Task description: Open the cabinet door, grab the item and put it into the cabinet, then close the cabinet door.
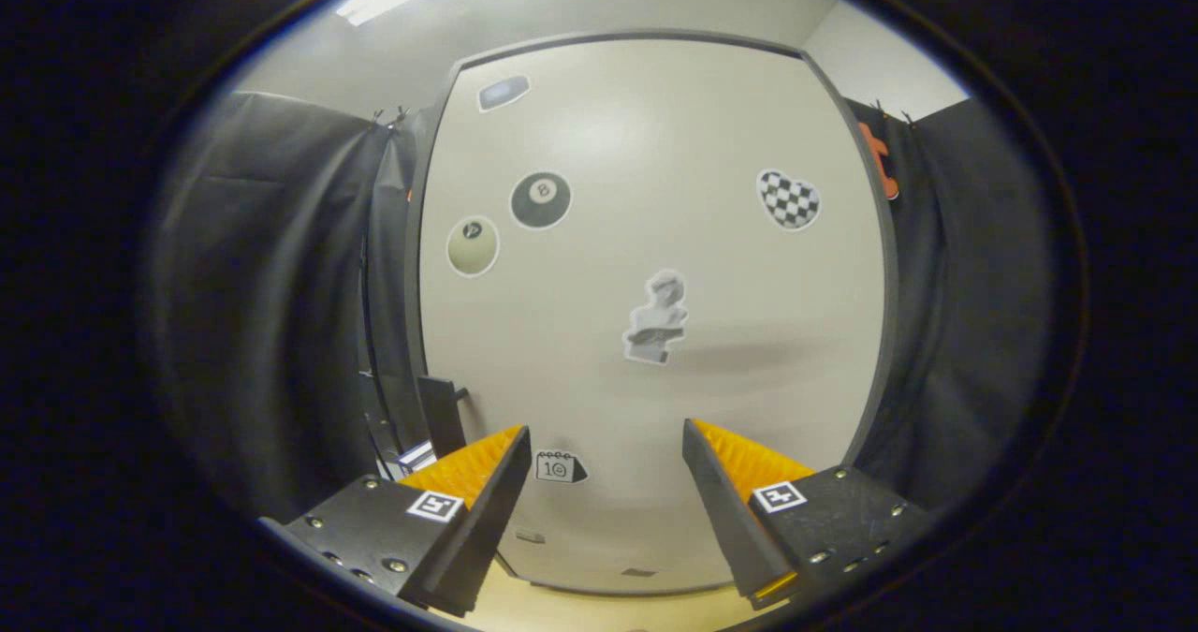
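The cabinet door [646, 239] stands shut straight ahead, a pale panel in a dark frame with several stickers on it. A dark handle [440, 412] sticks out at the door's left edge, just beyond my left finger [477, 482]. My gripper [606, 445] is open, its fingers wide apart with nothing between them, pointing at the lower part of the door.
Black cloth hangs on both sides of the cabinet [271, 314]. A pale wooden surface [599, 609] lies below the door, under the fingers. Some small objects [412, 459] sit low at the left behind the left finger, too hidden to name.
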The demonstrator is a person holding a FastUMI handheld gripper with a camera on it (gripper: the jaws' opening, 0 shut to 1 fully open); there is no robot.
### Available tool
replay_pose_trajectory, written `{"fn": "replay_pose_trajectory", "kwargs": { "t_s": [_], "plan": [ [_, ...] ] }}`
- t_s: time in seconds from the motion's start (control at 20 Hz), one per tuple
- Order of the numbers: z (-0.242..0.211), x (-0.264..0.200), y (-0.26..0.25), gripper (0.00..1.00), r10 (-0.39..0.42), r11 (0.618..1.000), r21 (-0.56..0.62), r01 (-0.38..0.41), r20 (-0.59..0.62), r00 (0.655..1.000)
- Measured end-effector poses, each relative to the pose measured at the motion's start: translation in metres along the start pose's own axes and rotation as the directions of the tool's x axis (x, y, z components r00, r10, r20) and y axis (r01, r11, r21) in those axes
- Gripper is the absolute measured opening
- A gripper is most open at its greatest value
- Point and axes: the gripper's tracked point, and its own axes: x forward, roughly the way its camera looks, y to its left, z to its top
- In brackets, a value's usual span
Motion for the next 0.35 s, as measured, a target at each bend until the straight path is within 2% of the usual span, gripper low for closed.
{"fn": "replay_pose_trajectory", "kwargs": {
  "t_s": [0.35],
  "plan": [
    [0.012,-0.028,-0.070,0.97,-0.038,0.998,-0.042,0.040,0.039,0.999]
  ]
}}
